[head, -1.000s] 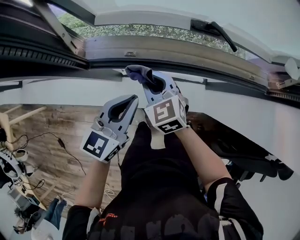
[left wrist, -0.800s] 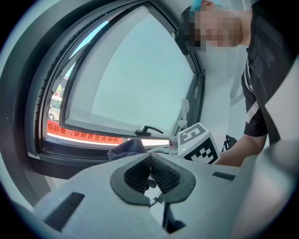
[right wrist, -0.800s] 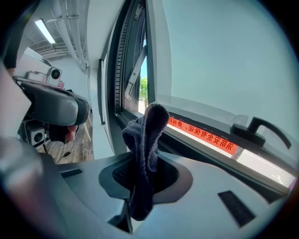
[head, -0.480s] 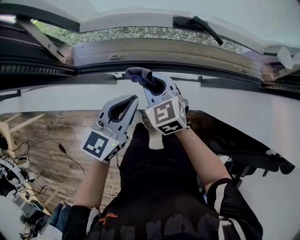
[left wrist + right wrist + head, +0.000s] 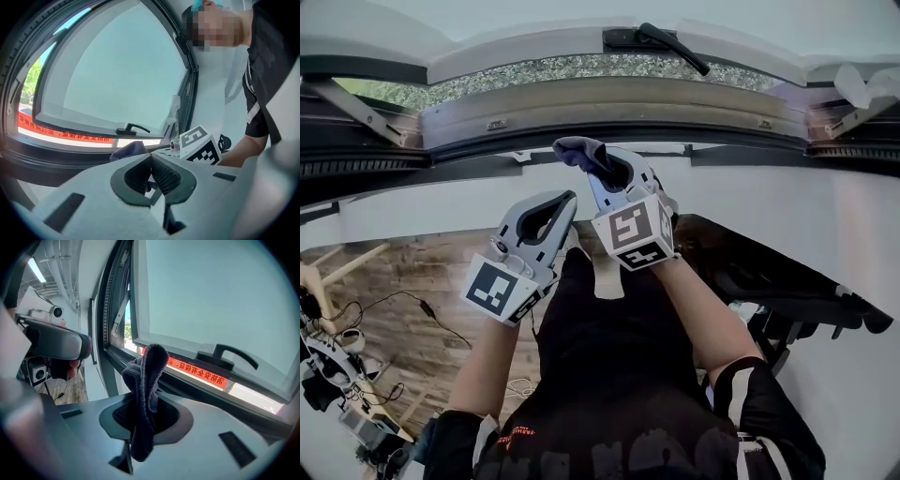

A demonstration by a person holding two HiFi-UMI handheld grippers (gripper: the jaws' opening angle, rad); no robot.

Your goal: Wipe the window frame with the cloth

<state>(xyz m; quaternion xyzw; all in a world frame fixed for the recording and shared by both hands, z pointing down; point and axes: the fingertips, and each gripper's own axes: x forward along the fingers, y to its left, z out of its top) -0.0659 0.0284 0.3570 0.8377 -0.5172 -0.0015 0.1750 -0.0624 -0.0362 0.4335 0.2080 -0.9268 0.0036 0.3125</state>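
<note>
Dark cloth (image 5: pixel 146 380) bunched upright in right tool (image 5: pixel 605 171), near grey window frame (image 5: pixel 619 99)

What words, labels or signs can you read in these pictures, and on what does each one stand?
"消防安全有保证": white characters on the red banner outside, seen below the window sash; the rest is cut off.
Same banner in the left gripper view: too blurred to read.
Red print on the person's shirt: too small to read.
Marker cubes: square patterns only, no words.

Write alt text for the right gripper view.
The right gripper has its jaws shut on a dark cloth, which stands up bunched between them. Behind it is an open window sash with a black handle and, at left, the dark window frame.
</note>
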